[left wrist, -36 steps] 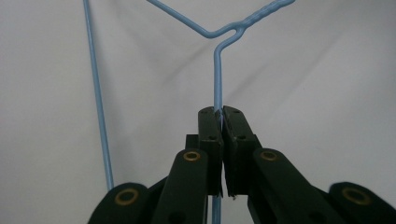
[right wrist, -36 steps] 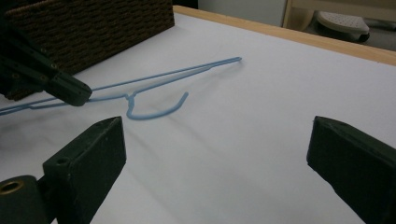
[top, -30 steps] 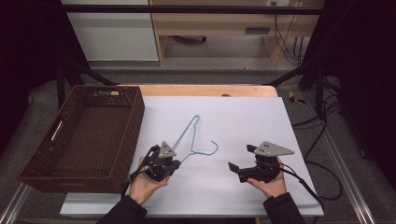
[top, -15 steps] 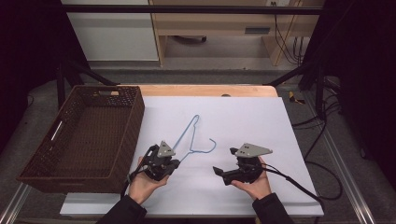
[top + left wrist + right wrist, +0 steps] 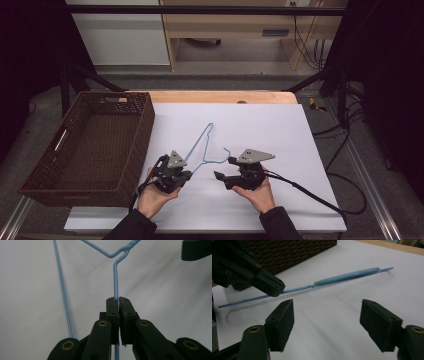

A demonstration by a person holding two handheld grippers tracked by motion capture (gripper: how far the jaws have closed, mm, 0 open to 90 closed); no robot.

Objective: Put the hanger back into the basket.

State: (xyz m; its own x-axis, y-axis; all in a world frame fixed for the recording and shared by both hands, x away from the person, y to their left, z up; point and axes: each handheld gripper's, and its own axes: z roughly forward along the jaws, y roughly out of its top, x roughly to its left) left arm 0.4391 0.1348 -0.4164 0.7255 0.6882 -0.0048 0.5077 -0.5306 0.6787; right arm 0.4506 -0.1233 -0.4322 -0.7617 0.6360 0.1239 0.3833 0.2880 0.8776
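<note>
White tabletop [image 5: 280,130]: left gripper [image 5: 186,176] clamps the blue hanger [image 5: 200,142]; right gripper [image 5: 219,176] gapes wide, empty.

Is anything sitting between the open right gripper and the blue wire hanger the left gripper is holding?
Nothing visible. The right gripper is open with bare white table sheet between its jaws and the blue wire hanger just ahead. The left gripper is shut on the hanger's wire, off to one side, not across the right gripper's path.
</note>
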